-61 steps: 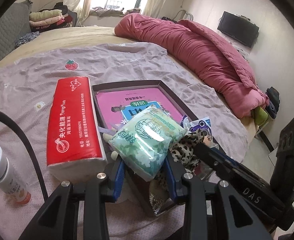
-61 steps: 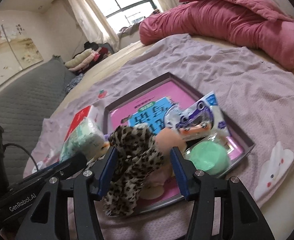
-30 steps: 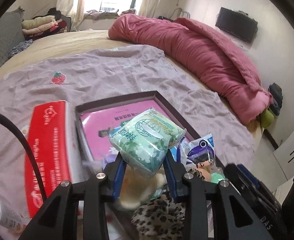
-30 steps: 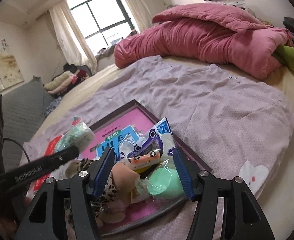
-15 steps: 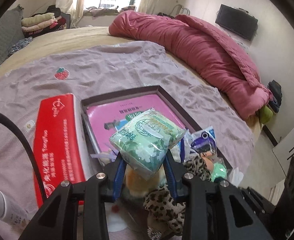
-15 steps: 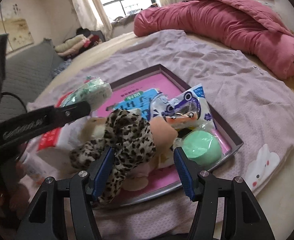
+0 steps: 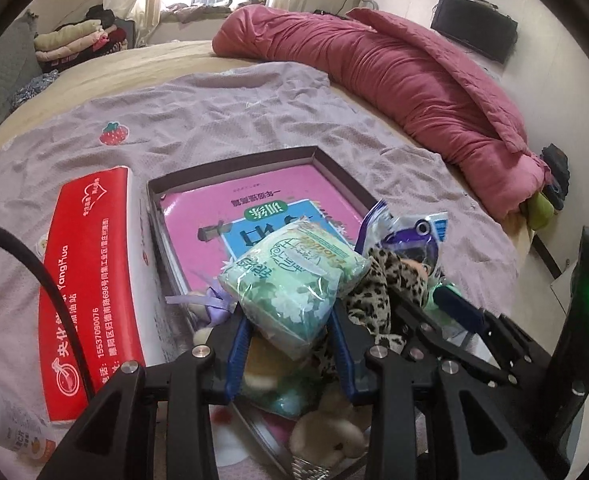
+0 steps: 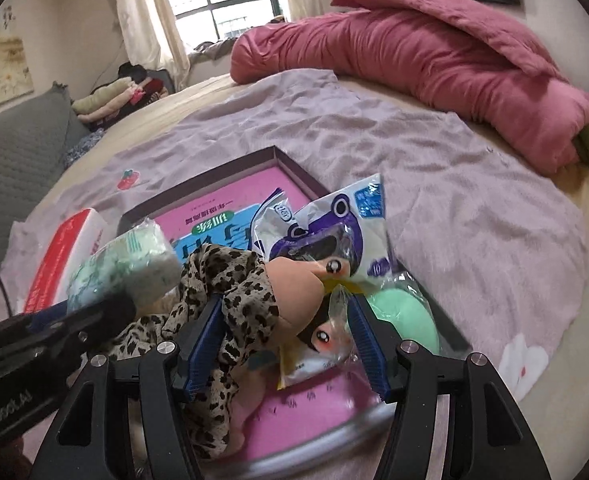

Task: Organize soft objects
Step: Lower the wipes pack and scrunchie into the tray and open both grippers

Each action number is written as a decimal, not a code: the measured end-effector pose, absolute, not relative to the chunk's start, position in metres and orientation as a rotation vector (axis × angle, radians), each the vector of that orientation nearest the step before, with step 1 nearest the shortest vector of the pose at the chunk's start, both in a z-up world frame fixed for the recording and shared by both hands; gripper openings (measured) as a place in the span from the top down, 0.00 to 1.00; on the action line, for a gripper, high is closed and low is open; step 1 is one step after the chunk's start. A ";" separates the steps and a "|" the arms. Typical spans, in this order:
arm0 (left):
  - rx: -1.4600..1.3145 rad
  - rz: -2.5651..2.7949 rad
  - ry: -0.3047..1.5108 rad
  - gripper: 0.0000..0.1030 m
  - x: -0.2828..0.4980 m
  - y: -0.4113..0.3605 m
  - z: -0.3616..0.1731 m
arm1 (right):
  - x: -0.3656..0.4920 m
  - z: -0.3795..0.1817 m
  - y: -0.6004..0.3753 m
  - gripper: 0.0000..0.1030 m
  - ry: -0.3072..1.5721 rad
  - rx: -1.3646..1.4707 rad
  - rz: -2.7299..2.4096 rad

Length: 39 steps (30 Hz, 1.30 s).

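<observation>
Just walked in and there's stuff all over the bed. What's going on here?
A person is sorting soft items into a tray on the bed. The left hand-held gripper holds a green tissue pack above the tray. The right hand-held gripper straddles a doll in leopard cloth, not visibly squeezing it. A red tissue pack lies beside the tray.

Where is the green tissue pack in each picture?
Left wrist view: the green tissue pack sits in the lower middle, pinched in the left tongs.
Right wrist view: it is at the left middle.
Shared landmark: the red tissue box, just left of it in both.
</observation>
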<state>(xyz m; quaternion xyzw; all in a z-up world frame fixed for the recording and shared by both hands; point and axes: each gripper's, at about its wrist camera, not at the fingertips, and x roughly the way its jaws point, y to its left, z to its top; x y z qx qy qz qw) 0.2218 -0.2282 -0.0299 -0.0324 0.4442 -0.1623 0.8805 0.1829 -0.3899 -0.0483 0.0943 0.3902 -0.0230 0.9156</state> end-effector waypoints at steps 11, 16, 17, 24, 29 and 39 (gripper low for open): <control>-0.010 -0.337 0.962 0.61 0.230 -0.230 -0.040 | 0.170 -0.031 -0.403 0.33 0.648 0.237 -0.047; 0.022 -0.335 0.956 0.61 0.227 -0.234 -0.041 | 0.158 -0.024 -0.414 0.31 0.595 0.263 -0.089; 0.026 -0.335 0.959 0.61 0.228 -0.235 -0.042 | 0.156 -0.022 -0.416 0.31 0.585 0.272 -0.094; 0.088 -0.339 0.984 0.60 0.232 -0.244 -0.041 | 0.150 -0.018 -0.417 0.30 0.569 0.274 -0.085; 0.109 -0.326 0.991 0.57 0.231 -0.247 -0.041 | 0.147 -0.017 -0.415 0.29 0.563 0.269 -0.081; 0.125 -0.314 0.992 0.50 0.229 -0.250 -0.044 | 0.144 -0.020 -0.426 0.28 0.569 0.317 -0.104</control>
